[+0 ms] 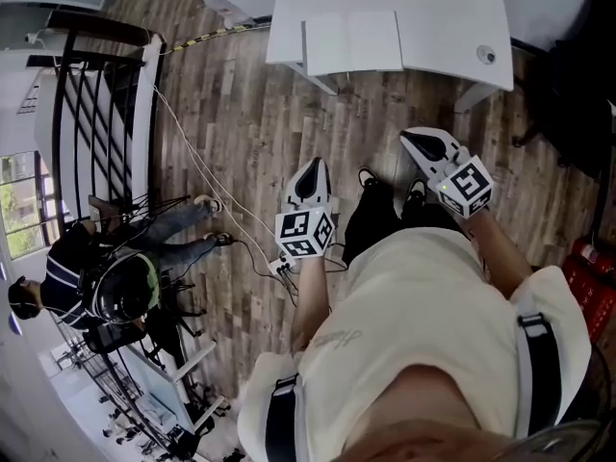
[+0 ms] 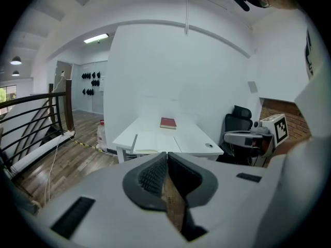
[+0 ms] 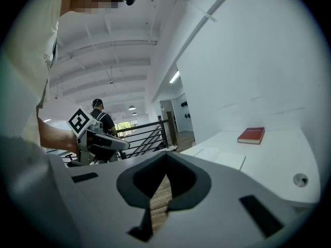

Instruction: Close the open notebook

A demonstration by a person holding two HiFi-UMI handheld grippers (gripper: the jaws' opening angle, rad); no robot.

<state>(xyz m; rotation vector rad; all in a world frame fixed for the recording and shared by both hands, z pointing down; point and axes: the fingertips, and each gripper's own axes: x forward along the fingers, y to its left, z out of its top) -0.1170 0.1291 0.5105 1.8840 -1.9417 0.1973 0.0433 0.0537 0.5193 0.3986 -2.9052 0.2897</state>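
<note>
Far ahead on worktop point(image 1: 452, 27): notebook point(image 1: 352, 42) open. Left tongs point(image 1: 312, 173), right tongs point(image 1: 420, 141) pressed together, empty. Risk: shut tips may crease pages.

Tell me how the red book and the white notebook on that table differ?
The red book is shut, showing its red cover; the notebook lies open, showing pale pages. The red book sits at the far edge of the table, by the wall; the notebook lies at the near edge. Both lie flat on the white table.
</note>
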